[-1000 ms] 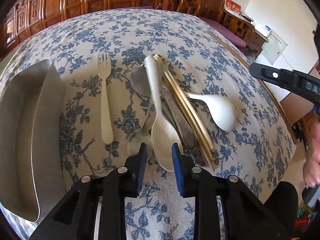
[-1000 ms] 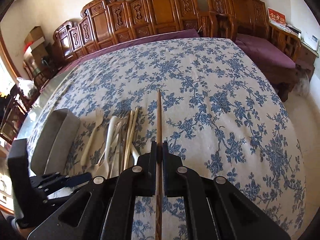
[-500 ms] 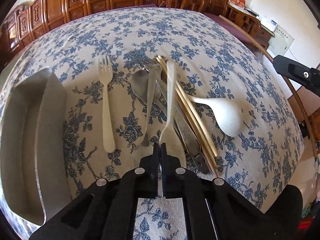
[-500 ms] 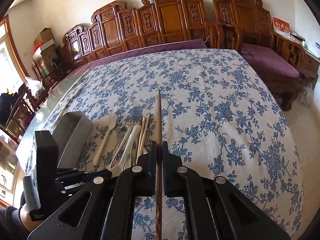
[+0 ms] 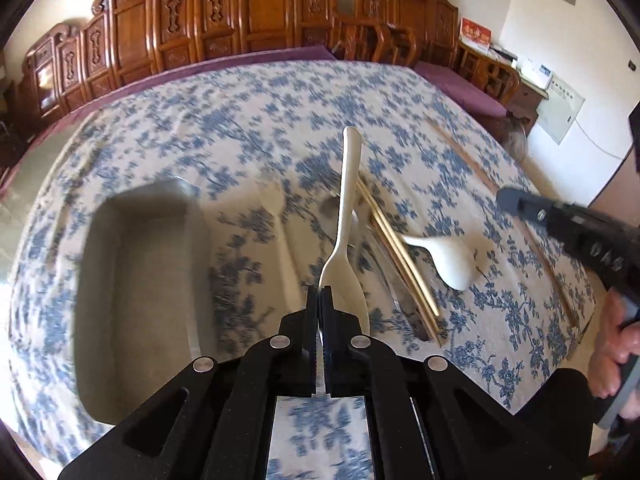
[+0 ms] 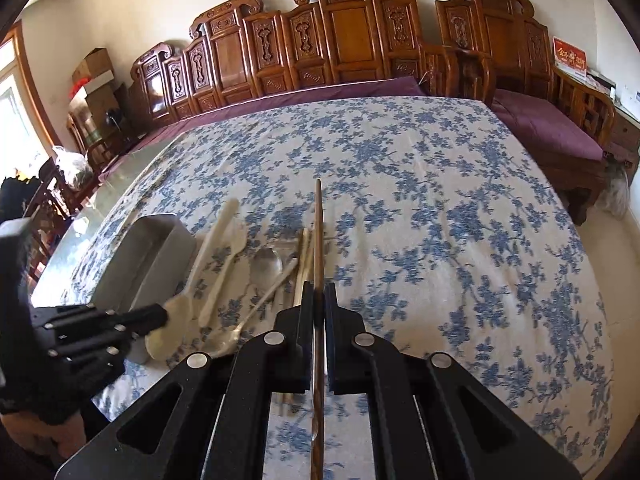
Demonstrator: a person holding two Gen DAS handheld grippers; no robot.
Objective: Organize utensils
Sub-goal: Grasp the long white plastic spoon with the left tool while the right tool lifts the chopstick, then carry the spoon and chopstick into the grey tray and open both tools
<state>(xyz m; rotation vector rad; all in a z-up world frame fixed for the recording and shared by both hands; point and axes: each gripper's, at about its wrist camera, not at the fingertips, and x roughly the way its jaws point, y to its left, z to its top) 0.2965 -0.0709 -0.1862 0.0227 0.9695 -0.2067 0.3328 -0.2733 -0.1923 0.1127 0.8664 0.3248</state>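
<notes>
Your left gripper (image 5: 319,300) has its fingers clenched on the bowl of a white spoon (image 5: 347,216), handle pointing away, lifted clear of the tabletop (image 5: 280,120). Your right gripper (image 6: 319,300) has its fingers pinched on a brown chopstick (image 6: 318,240), which runs straight ahead between them. Just beyond lie the loose pieces on the flowered cloth: pale chopsticks (image 5: 396,252), another white spoon (image 5: 448,256), a metal spoon (image 6: 266,266) and a white fork (image 6: 224,268). The metal tray (image 5: 140,280) sits to their left. Only the left view shows the tray's inside (blurred here); only the right view shows the fork and metal spoon sharply. Farthest off stand carved wooden benches (image 6: 340,40).
</notes>
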